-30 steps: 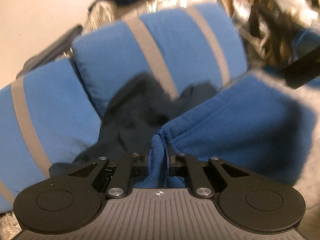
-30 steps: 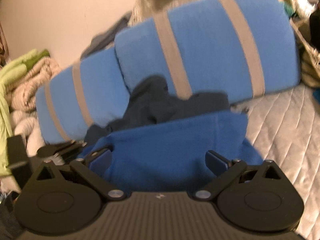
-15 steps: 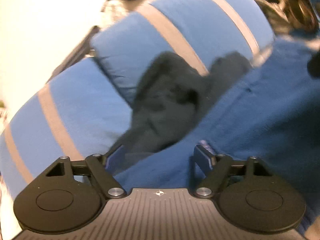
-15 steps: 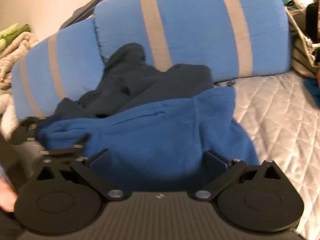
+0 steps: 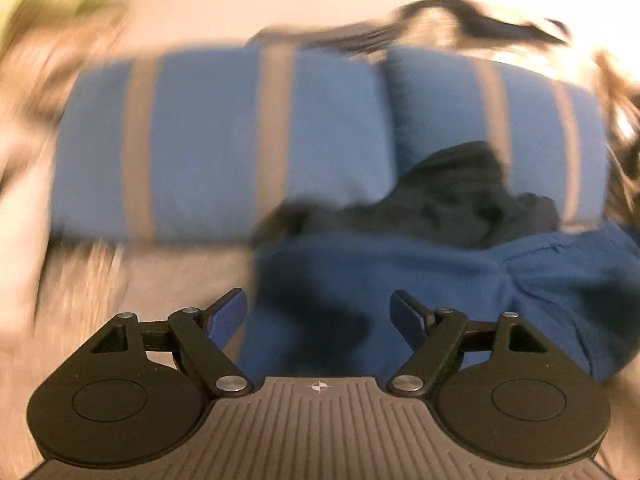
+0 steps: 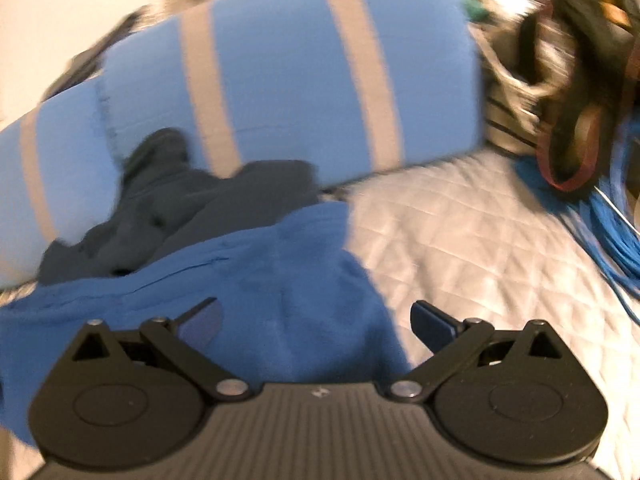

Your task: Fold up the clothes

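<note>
A: Left wrist view first. Where's the fleece?

B: The blue fleece [image 5: 420, 292] lies on the bed [image 5: 160, 280], bunched against the dark garment [image 5: 460, 192], which leans on the striped pillows [image 5: 224, 140] along the bed's far edge. The left gripper [image 5: 319, 312] hovers over the fleece's left end, jaws apart, nothing between them. The picture is badly smeared.

A: Why open there?

B: My guess: free to take a new hold on that end. I can't tell whether a fold is finished.

A: Right wrist view?

B: The right gripper [image 6: 316, 320] hangs over the fleece's right end, jaws apart and empty too. The quilted cover [image 6: 480, 240] is bare to the right; cords and a bag [image 6: 580, 120] clutter the far right corner.

A: How does the fleece look?

B: Doubled and lumpy, a seam showing, not a neat rectangle. The dark garment is plainly crumpled.
</note>
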`<state>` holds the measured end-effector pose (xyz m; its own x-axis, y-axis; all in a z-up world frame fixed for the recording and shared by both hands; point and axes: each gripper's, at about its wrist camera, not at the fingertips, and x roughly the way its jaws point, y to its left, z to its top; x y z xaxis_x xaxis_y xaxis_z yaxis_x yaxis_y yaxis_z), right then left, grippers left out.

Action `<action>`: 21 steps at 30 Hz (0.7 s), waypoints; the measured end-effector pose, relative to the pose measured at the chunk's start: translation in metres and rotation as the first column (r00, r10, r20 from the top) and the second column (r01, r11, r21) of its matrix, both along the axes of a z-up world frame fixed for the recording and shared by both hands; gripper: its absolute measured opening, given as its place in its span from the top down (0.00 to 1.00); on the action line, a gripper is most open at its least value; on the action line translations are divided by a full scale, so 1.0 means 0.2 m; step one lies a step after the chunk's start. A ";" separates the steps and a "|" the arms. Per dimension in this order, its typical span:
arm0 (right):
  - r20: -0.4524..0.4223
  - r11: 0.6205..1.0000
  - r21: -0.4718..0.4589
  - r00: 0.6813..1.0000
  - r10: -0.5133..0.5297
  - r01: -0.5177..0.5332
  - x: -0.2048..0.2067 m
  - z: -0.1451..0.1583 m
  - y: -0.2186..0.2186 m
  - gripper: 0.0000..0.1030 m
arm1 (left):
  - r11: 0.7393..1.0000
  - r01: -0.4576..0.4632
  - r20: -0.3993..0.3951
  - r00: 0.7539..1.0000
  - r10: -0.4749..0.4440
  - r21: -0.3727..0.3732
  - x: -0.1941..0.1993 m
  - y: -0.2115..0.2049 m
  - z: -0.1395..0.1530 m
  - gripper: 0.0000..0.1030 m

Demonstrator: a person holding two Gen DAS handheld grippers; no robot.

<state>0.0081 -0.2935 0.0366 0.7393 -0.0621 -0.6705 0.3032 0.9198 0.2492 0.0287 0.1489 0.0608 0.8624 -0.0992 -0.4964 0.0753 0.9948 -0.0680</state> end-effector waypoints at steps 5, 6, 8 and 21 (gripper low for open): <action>-0.103 0.955 0.210 0.976 -0.191 0.209 -0.05 -0.10 -0.16 0.00 | 0.941 -0.161 -0.191 0.976 0.107 -0.296 -0.01 0.29 -0.10 0.24; -0.125 0.934 0.255 0.967 -0.223 0.248 -0.06 -0.13 -0.19 0.00 | 0.915 -0.199 -0.236 0.964 0.120 -0.352 0.00 0.33 -0.13 0.24; -0.174 0.882 0.341 0.944 -0.281 0.325 -0.09 -0.18 -0.25 0.00 | 0.837 -0.310 -0.340 0.927 0.160 -0.451 0.00 0.41 -0.17 0.24; -0.217 0.721 0.550 0.906 -0.364 0.422 -0.19 -0.40 -0.34 0.01 | 0.309 -0.535 -0.568 0.822 -0.024 -0.786 -0.12 0.48 -0.56 0.24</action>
